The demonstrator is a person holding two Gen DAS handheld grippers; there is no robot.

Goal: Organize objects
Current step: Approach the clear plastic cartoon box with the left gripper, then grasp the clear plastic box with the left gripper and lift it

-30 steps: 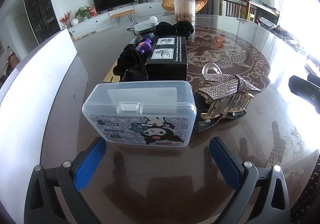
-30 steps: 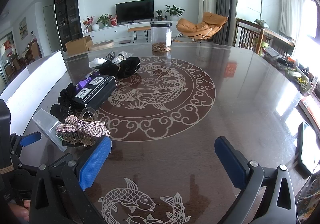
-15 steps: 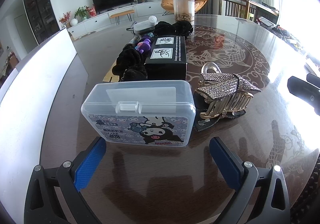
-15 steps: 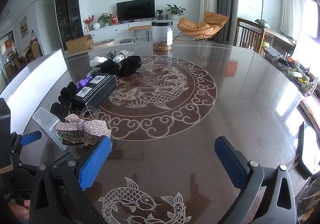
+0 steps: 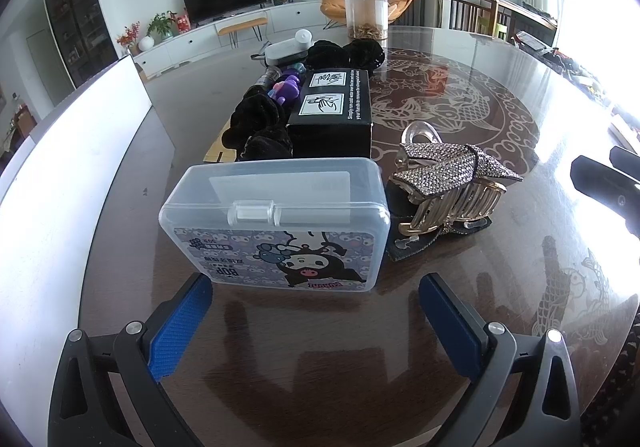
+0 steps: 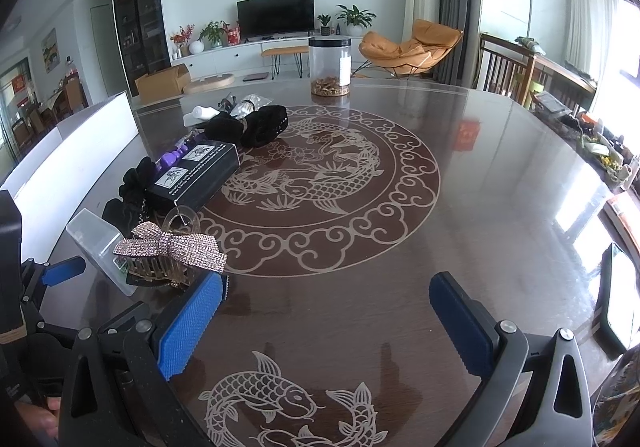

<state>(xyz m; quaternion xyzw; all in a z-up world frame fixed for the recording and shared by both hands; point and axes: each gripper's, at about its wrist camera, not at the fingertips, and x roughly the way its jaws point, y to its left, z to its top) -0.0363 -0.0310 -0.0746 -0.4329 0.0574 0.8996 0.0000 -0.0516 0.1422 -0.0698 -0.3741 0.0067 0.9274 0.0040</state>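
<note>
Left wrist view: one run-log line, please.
left gripper open, facing clear case | right gripper open, empty | hair clip beside case

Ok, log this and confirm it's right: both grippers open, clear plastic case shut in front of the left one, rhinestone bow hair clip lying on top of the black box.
One error: the rhinestone bow hair clip lies on the table, beside the clear plastic case and nearer than the black box, as the left wrist view shows. The left gripper and right gripper are open; the case is shut.

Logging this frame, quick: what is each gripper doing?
Left gripper: open, holding nothing, facing the plastic box.
Right gripper: open, holding nothing, over the table.
</note>
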